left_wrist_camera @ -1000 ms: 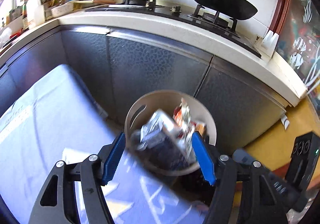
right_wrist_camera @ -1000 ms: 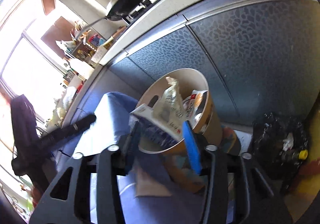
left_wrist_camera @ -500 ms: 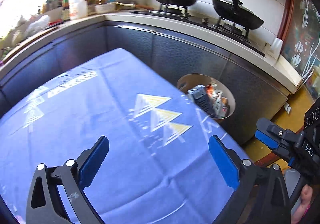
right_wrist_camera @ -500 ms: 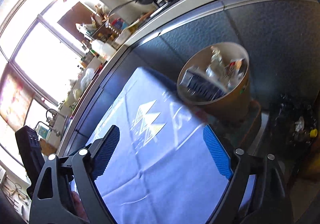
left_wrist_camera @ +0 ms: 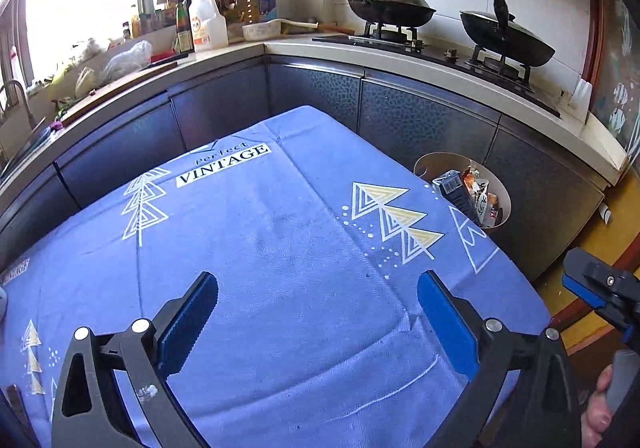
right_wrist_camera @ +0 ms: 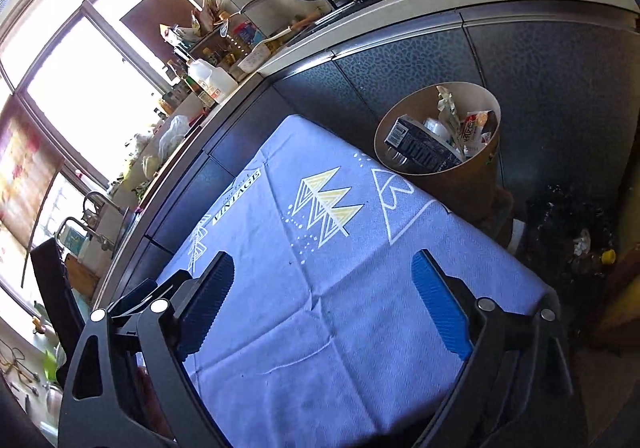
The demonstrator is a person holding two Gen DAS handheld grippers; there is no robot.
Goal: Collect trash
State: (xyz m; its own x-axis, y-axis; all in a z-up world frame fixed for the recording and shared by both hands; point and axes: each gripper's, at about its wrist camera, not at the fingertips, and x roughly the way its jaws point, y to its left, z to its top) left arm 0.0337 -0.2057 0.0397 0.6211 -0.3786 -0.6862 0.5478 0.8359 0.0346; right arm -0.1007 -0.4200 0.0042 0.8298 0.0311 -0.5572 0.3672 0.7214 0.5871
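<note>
Beyond the worktop's (left_wrist_camera: pixel 280 248) far right corner sits the bin (right_wrist_camera: pixel 472 184), nearer the right gripper (right_wrist_camera: pixel 332 304). Both it and the left gripper (left_wrist_camera: pixel 316 324) have just been opening, fingers apart, nothing between.

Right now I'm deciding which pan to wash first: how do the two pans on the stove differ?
The left pan shows a domed lid with a round knob, while the right pan shows a flatter lid. The left pan's long handle sticks out sideways; the right pan's dark handle rises upright. Both are dark and sit on burner grates.
</note>
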